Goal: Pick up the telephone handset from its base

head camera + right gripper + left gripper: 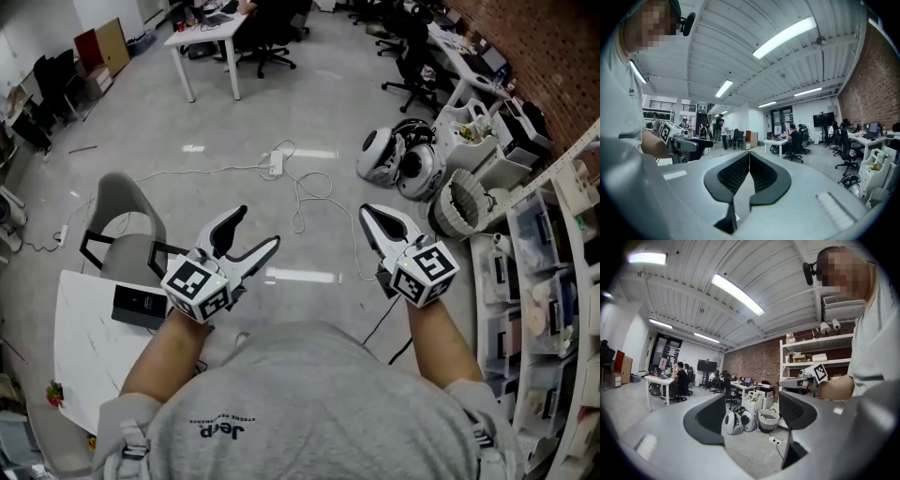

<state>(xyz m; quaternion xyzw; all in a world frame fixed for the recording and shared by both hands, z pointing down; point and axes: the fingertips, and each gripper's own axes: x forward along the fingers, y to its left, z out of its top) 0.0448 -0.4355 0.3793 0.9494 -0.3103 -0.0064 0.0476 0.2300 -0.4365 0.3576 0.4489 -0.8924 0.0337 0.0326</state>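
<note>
No telephone or handset can be made out for certain in any view. A small black flat object (pixel 141 305) lies on a white table (pixel 80 352) at lower left; what it is I cannot tell. My left gripper (pixel 255 231) is held up in the air over the floor, open, with nothing between its jaws. In the left gripper view the left gripper (pixel 752 418) frames only the room beyond. My right gripper (pixel 372 216) is raised beside it, shut on nothing. In the right gripper view the pads of the right gripper (pixel 749 159) meet at the tip.
A grey chair (pixel 127 216) stands by the white table. Cables and a power strip (pixel 277 164) lie on the floor ahead. Two white rounded devices (pixel 398 159) and a white basket (pixel 459 202) sit near shelving (pixel 548 281) on the right. A white desk (pixel 208 37) stands far back.
</note>
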